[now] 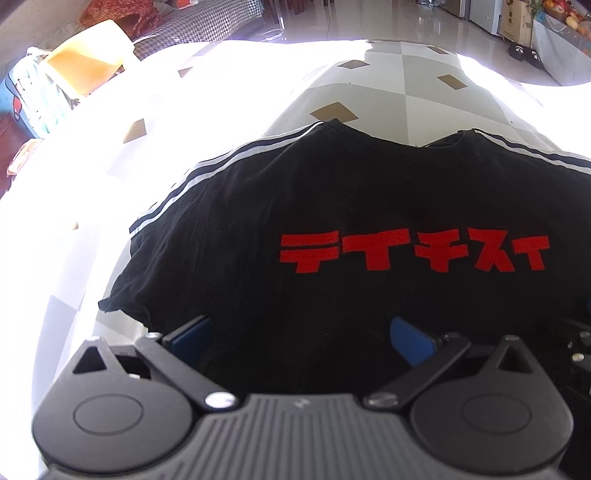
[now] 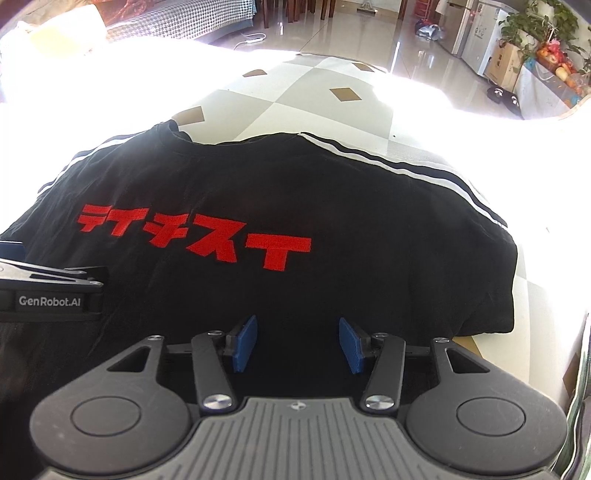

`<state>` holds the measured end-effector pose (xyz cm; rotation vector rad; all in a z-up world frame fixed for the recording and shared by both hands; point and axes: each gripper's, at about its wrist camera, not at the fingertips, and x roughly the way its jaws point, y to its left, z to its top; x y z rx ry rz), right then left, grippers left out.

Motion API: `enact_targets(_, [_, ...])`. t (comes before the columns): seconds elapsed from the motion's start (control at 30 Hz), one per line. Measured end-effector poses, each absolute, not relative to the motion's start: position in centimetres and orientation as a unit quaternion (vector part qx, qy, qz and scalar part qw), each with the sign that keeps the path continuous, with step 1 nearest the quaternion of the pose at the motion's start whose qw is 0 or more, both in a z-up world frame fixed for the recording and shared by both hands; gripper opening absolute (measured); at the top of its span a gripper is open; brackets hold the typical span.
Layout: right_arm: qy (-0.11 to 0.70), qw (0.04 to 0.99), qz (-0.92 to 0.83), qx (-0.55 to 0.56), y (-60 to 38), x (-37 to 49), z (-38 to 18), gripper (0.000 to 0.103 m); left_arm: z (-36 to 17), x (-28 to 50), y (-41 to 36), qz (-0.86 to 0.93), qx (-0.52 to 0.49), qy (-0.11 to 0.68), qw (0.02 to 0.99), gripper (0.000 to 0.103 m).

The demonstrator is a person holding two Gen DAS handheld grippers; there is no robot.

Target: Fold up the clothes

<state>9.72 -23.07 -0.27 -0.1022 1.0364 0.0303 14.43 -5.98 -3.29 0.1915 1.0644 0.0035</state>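
Observation:
A black T-shirt [image 1: 332,199] with red lettering and white shoulder stripes lies spread flat on the table, collar at the far side. In the left wrist view my left gripper [image 1: 301,338] hovers over the shirt's near left part, its blue pads wide apart with nothing between them. The same T-shirt [image 2: 332,206] fills the right wrist view, where my right gripper [image 2: 298,343] is open over its near right part, holding nothing. The left gripper's body [image 2: 48,291] shows at the left edge of that view, close beside the right one.
The table [image 1: 424,96] has a grey and white diamond-pattern cover [image 2: 295,99], brightly overexposed around the shirt. An orange cushion [image 1: 86,59] and a houndstooth sofa [image 1: 207,22] lie beyond the far left. Shiny floor, slippers [image 2: 504,96] and cabinets sit behind.

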Motion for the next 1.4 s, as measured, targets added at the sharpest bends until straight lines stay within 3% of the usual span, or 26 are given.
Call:
enact_targets(0.13, [0.488, 0.872, -0.003, -0.039, -23.9, 10.3, -0.1, 0.048, -3.1, 14.5, -5.9, 0.0, 0.089, 0.493, 0.866, 0.101])
enact_targets(0.37, [0.482, 0.875, -0.038, -0.012, -26.2, 11.4, 0.5, 0.049, -3.2, 14.9, -5.6, -0.003, 0.071, 0.491, 0.868, 0.071])
enact_targets(0.5, [0.482, 0.874, -0.06, -0.005, -27.3, 12.0, 0.2, 0.049, -3.1, 15.5, -4.9, 0.007, 0.057, 0.487, 0.871, 0.063])
enact_targets(0.6, [0.483, 0.873, -0.071, -0.003, -27.8, 12.2, 0.0, 0.049, -3.1, 15.7, -4.6, 0.012, 0.048, 0.49, 0.87, 0.064])
enact_targets(0.73, [0.479, 0.874, -0.079, -0.001, -28.3, 12.2, 0.0, 0.049, -3.1, 15.5, -4.7, 0.012, 0.052, 0.489, 0.87, 0.078])
enact_targets(0.93, [0.467, 0.878, -0.105, 0.009, -29.8, 12.5, 0.2, 0.049, -3.1, 15.2, -4.9, 0.01, 0.06, 0.487, 0.872, 0.08])
enact_targets(1.07, [0.461, 0.877, -0.134, 0.026, -31.5, 12.8, 0.3, 0.05, -3.0, 14.9, -5.1, 0.009, 0.066, 0.485, 0.872, 0.088])
enact_targets(1.4, [0.457, 0.871, -0.175, 0.048, -34.2, 13.6, -0.5, 0.055, -3.8, 15.4, -5.4, 0.015, 0.066, 0.493, 0.868, 0.09])
